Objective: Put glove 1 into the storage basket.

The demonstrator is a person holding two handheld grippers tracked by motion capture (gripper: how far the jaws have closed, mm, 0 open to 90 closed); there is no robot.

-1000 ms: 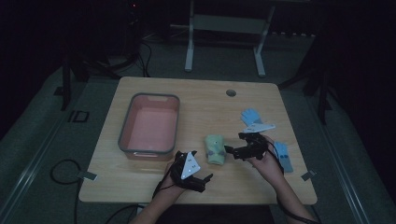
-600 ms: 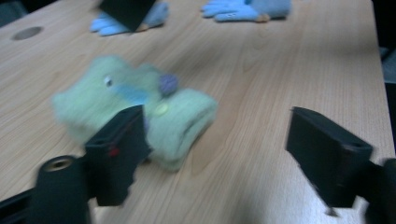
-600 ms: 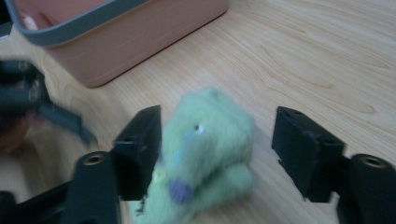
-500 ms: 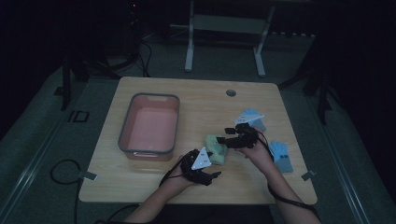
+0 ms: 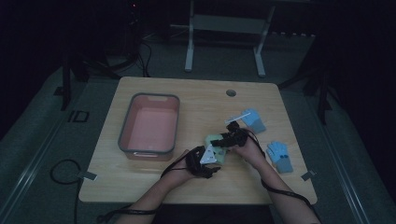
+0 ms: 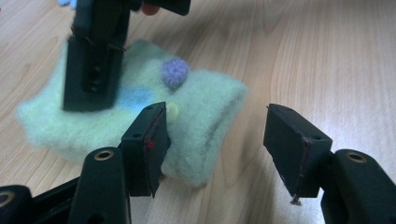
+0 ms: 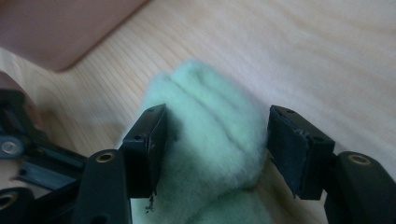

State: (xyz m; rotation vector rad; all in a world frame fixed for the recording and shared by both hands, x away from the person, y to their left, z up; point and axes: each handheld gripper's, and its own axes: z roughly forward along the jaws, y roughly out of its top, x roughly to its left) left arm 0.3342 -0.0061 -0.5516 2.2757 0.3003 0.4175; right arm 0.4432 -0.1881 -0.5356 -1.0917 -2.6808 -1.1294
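Green fuzzy mitten (image 6: pixel 140 112) flat on tabletop (image 5: pixel 196 100), between both tools; purple pompom on top. Long axis seemingly from right tool toward left; which end is cuff, cannot tell. Right tool (image 7: pixel 217 135) spread, jaws straddling one end, not yet clenched. Left tool (image 6: pixel 217 140) spread, empty, one jaw over mitten edge. Step judged: two-tool grasp; next, close squarely

The near end of the green felt glove (image 7: pixel 210 154) is being cut off by the right gripper view's bottom edge. In the high view, most of it is being hidden beneath both grippers near the table's (image 5: pixel 140 186) front edge.
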